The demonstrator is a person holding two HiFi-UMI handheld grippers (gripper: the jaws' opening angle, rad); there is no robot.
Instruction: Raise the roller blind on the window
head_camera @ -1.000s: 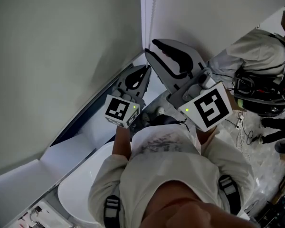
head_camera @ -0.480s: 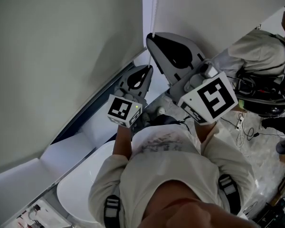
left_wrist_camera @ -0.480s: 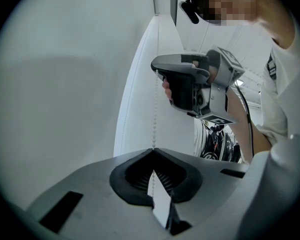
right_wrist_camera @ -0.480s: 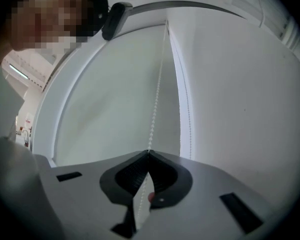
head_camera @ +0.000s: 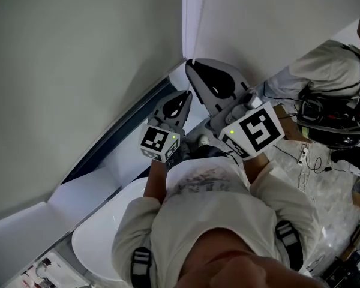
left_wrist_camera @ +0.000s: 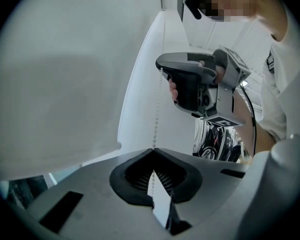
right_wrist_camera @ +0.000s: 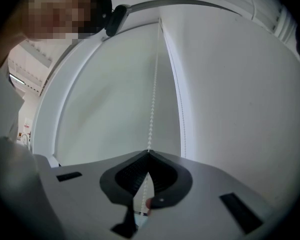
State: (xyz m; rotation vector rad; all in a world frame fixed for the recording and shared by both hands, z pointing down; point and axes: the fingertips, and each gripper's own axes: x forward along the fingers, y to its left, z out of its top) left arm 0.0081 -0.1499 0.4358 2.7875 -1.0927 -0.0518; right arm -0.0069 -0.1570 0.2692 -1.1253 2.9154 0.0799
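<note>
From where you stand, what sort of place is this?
Probably an indoor workroom or lab: a roller blind with its bead chain, a white sill, and loose cables lying about.

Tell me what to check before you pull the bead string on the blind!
1. Left gripper shut on the white bead chain: ok.
2. Right gripper shut on that chain, farther up it: ok.
3. Chain straight between the two grippers, no tangle in view: ok.
4. Second person stands apart from the chain: ok.
5. How far the pale grey roller blind has left to rise: cannot tell.
</note>
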